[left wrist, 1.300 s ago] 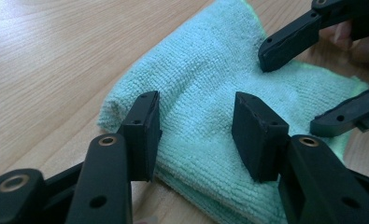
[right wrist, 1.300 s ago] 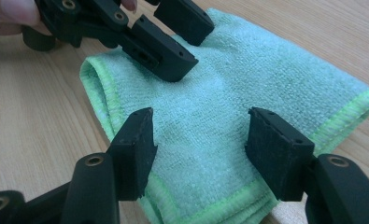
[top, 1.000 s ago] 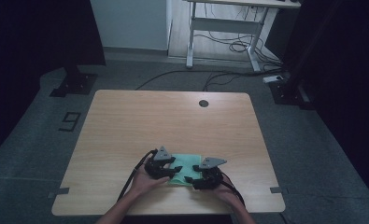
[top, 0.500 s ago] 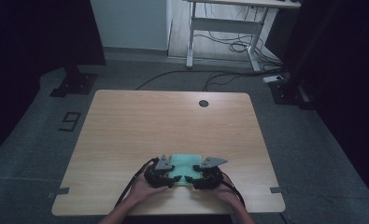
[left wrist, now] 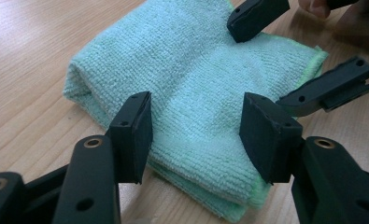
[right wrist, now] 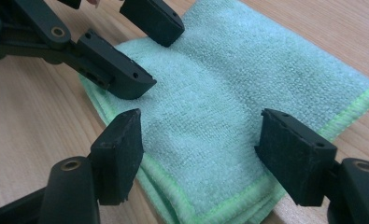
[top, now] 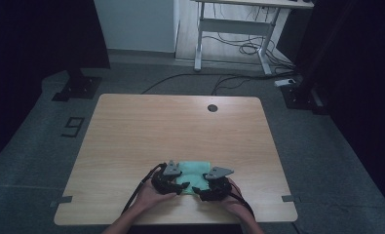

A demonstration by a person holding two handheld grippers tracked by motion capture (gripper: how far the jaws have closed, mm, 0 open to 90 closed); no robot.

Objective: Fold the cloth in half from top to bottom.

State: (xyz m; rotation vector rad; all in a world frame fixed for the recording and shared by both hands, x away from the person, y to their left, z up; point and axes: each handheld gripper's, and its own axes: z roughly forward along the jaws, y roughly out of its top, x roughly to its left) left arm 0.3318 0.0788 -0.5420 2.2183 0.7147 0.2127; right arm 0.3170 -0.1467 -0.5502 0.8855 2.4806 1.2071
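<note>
A folded green cloth (top: 192, 171) lies low in the middle of the high frame, near the table's (top: 180, 126) front edge. Left gripper (left wrist: 196, 130) and right gripper (right wrist: 201, 144) both gape wide over it, gripping nothing. Folding looks done already; whether another fold remains, I can't say

My forearms come in from the near edge, hands close together low over the worktop (top: 131, 131). My left hand (top: 153, 194) grips the left tool (left wrist: 196, 130), whose jaws stand wide apart — pads (left wrist: 135, 135) facing each other across a broad gap, tips angled downward. My right hand (top: 231, 199) holds the right tool (right wrist: 205, 149), jaws likewise spread wide. The two tools point toward each other — each one's jaws show just ahead in the other's gripper view.
</note>
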